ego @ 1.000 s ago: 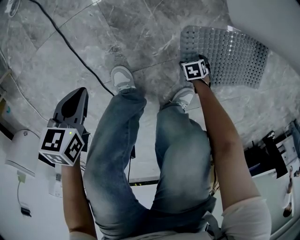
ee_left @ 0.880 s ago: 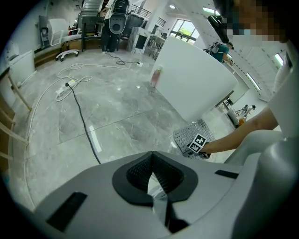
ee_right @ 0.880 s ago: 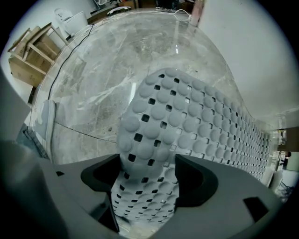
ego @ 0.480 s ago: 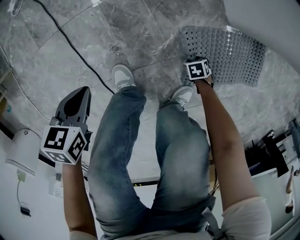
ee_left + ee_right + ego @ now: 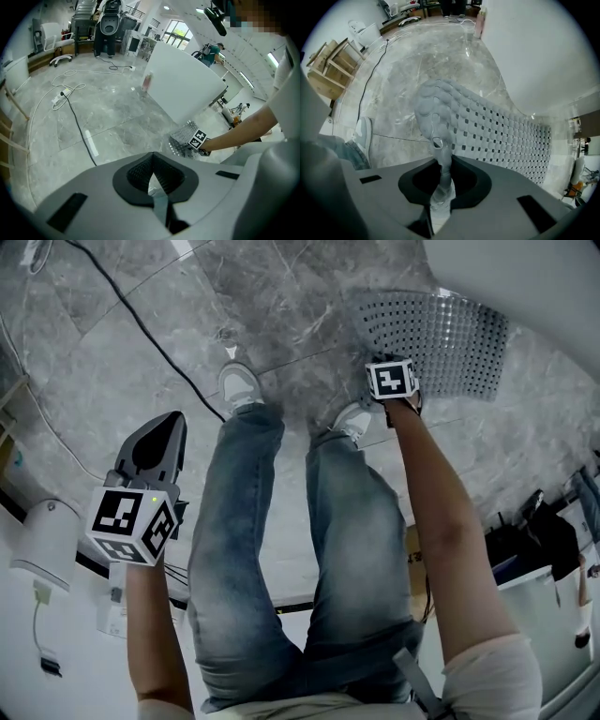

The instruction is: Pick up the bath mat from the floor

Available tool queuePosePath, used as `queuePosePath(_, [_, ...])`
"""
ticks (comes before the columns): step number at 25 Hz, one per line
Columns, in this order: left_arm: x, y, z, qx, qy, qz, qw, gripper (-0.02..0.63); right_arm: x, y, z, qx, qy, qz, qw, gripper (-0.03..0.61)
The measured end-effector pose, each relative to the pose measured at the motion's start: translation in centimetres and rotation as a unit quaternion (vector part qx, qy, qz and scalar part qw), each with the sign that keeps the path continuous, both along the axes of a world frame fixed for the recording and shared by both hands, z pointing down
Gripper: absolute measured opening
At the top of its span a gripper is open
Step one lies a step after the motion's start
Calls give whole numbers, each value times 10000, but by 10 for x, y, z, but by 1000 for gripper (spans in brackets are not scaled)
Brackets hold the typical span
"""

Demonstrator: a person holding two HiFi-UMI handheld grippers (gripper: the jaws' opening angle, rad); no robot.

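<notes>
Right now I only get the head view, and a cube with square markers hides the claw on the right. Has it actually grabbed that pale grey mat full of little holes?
Observer: Yes. In the right gripper view the right gripper has its jaws pinched on an edge of the pale grey perforated rubber bath mat; they have just been closing.
Operator: Does the mat lie flat there?
Observer: No, it rises to the jaws in a bumpy fold.
Operator: And the other claw?
Observer: The left gripper view shows the left gripper shut, nothing between its jaws.
</notes>
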State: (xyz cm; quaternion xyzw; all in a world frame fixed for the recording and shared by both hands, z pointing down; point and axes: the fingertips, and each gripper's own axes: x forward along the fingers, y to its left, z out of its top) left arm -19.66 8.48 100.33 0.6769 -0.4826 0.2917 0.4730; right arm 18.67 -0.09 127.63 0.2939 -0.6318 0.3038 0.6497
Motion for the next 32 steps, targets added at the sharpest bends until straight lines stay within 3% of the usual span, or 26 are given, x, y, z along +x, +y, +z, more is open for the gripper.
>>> queuePosePath(15, [32,4,-73,103,-52,-52,9999,15,-25,22,-107,-88,-457,77,9989,71])
queuePosePath(32, [85,8,-145,275,29,-306,9991,15,-64,26,-257,-63,-1653,86,9862,66])
